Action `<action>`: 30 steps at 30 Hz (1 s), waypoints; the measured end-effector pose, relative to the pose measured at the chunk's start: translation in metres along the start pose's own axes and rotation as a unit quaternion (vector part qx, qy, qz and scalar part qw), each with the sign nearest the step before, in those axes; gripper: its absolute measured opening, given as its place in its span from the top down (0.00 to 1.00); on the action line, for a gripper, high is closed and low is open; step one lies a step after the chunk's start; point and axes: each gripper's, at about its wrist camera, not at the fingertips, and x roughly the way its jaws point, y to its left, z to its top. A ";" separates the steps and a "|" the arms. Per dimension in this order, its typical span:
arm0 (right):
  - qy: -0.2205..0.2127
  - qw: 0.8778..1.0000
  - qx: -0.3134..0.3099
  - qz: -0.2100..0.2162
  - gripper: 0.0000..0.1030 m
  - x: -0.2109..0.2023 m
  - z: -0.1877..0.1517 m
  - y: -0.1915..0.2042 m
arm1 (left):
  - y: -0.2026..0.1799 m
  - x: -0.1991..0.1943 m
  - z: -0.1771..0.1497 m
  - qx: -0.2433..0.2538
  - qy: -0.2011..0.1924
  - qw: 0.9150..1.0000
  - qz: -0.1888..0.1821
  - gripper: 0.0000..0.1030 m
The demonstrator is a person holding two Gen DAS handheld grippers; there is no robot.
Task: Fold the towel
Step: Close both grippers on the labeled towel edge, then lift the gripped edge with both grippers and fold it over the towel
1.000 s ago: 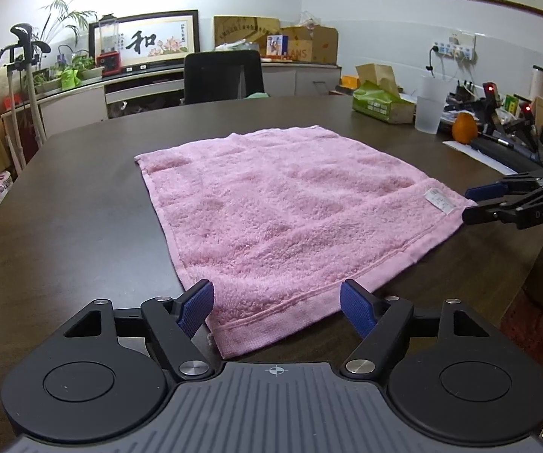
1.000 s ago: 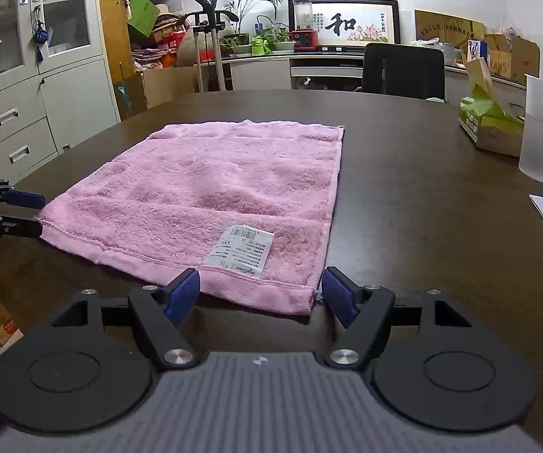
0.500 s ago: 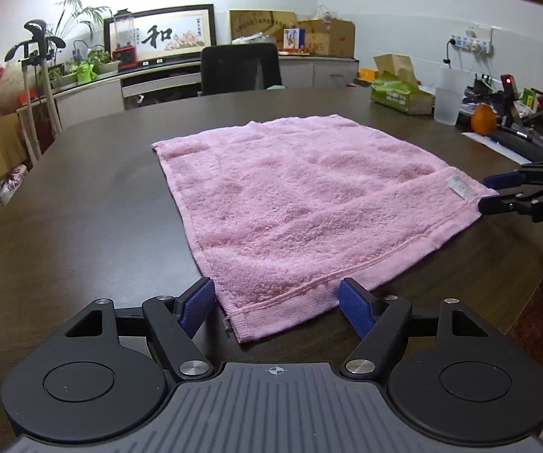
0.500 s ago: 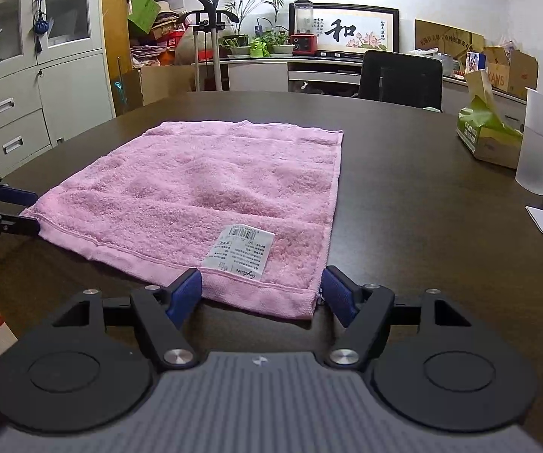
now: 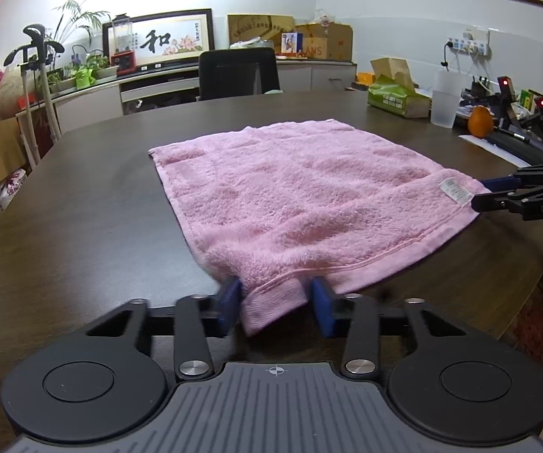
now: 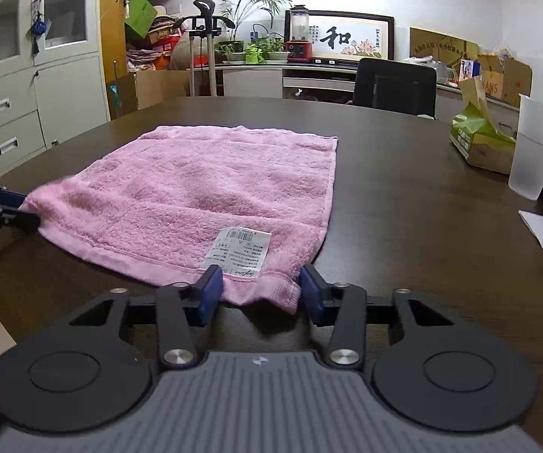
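Towel: we see a soft pink square cloth towel (image 5: 309,204) lying flat on the dark brown wood table (image 5: 82,207), w/ a white paper tag (image 6: 239,251) near the R corner.
L gripper (image 5: 276,304): jaws closing, near L corner between the blue pads, not tight yet.
R gripper (image 6: 258,292): jaws closing, near R corner between them, still loose.

Both sets of jaws narrowed and were closing: the left gripper (image 5: 276,306) around the pink towel (image 5: 309,196) corner at 6 o'clock, the right gripper (image 6: 259,291) around its labelled corner, which bunched up slightly
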 end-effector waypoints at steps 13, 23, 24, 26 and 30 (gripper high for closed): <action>-0.023 0.998 0.052 0.012 0.90 -0.006 -0.004 -0.005 | -0.001 0.001 0.004 -0.030 -0.004 1.000 -0.004 0.96; -0.071 0.994 0.078 0.019 0.91 -0.028 -0.005 0.000 | 0.008 -0.015 0.007 -0.072 -0.051 0.996 -0.018 0.96; -0.074 0.994 0.080 0.019 0.91 -0.029 -0.005 0.000 | 0.008 -0.016 0.007 -0.074 -0.054 0.996 -0.019 0.96; -0.082 0.993 0.087 0.018 0.91 -0.032 -0.005 -0.001 | 0.009 -0.019 0.008 -0.077 -0.059 0.995 -0.023 0.96; -0.099 0.990 0.103 0.017 0.92 -0.035 -0.004 -0.003 | 0.012 -0.020 0.009 -0.080 -0.062 0.994 -0.030 0.96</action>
